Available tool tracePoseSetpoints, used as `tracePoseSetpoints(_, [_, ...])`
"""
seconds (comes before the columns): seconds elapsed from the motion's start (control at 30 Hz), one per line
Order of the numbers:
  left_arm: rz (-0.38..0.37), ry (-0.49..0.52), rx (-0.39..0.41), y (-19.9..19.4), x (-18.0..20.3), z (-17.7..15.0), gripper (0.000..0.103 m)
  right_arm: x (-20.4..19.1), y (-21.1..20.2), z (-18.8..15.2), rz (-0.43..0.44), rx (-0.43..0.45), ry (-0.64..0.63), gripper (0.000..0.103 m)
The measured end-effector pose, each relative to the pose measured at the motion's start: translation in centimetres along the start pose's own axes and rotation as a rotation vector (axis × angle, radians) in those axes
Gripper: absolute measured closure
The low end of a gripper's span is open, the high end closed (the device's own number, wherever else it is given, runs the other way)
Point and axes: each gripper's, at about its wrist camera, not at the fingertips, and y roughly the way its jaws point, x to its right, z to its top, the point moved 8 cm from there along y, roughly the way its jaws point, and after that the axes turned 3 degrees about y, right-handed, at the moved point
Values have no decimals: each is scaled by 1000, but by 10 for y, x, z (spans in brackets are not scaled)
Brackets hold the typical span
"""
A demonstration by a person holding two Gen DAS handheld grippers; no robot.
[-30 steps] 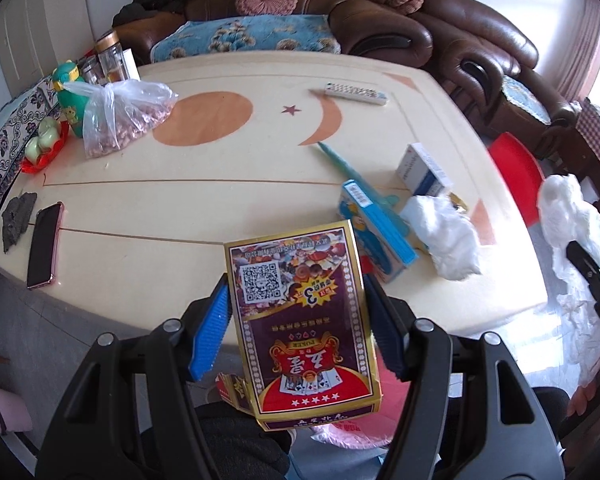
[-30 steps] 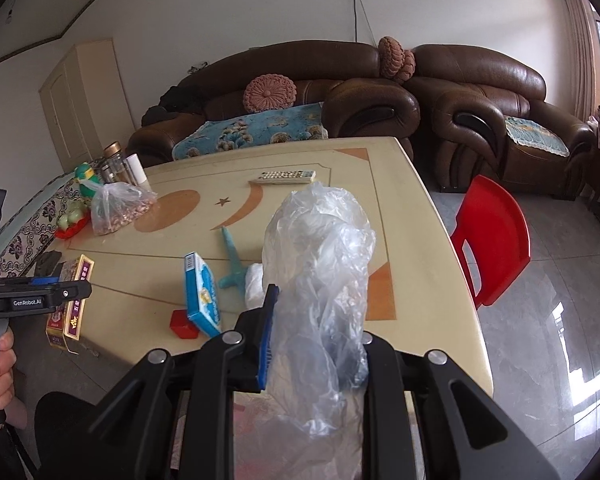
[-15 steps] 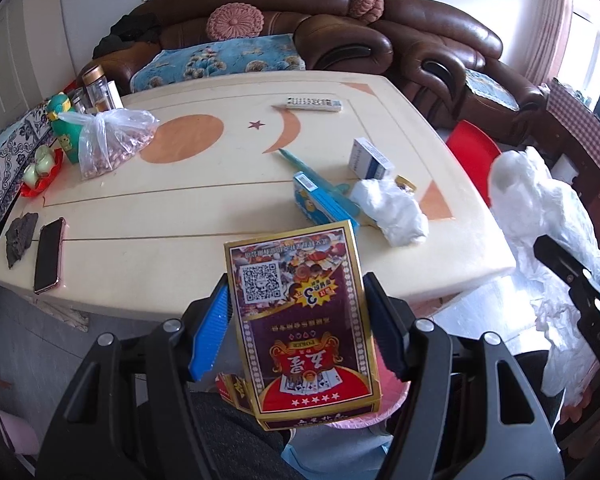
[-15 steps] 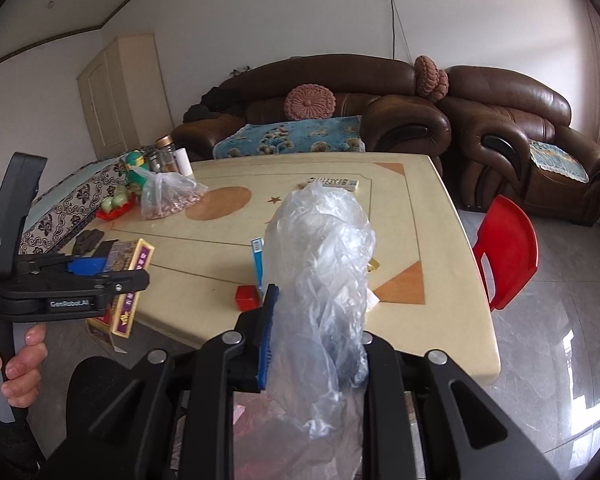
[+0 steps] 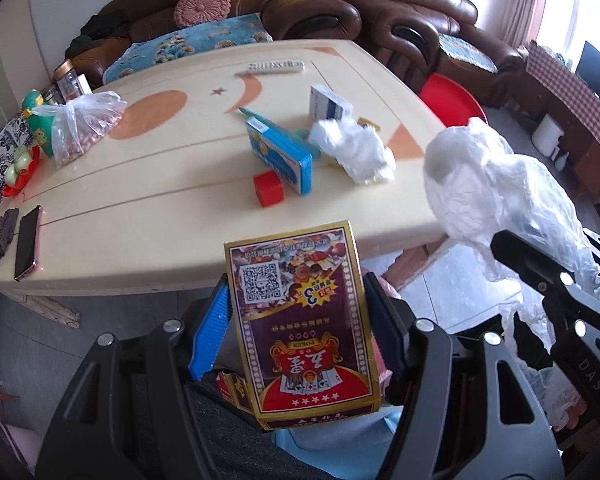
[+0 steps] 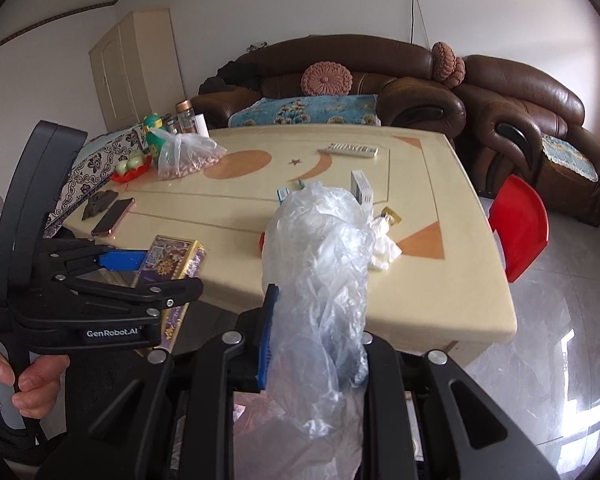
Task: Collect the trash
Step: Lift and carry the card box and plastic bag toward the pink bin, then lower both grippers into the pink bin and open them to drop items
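The purple-and-gold cardboard playing-card box [image 5: 300,320] stands upright, its printed face upside down toward the camera, held clear of the near edge of the cream table [image 5: 140,216]. The crumpled clear plastic bag [image 6: 320,280] rises in a bunched column, also off the table's near edge. On the table lie a small red block [image 5: 268,189], touching a flat blue box [image 5: 282,154], a crumpled white tissue wad [image 5: 356,148] just beside that box, and an upright white-and-blue carton [image 5: 328,105] behind the wad.
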Motion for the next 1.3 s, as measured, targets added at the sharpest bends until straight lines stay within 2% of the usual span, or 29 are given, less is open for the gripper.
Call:
tracePoseSetpoints(0.23, [-19, 25, -37, 23, 11, -16, 40, 3, 21, -31, 10, -74, 23, 83])
tracePoseSetpoints(0.53, [-45, 47, -66, 49, 21, -32, 40, 9, 42, -54, 10, -124, 32, 83])
tracePoseSetpoints(0.7, [-66, 57, -117, 74, 27, -47, 40, 12, 65, -74, 24, -185, 46, 83])
tracePoseSetpoints(1.1, [-146, -34, -223, 137, 23, -76, 40, 30, 125, -119, 19, -328, 85, 83])
tracePoseSetpoints(1.3, [-189, -109, -332, 182, 20, -102, 40, 41, 165, -150, 16, -425, 107, 83])
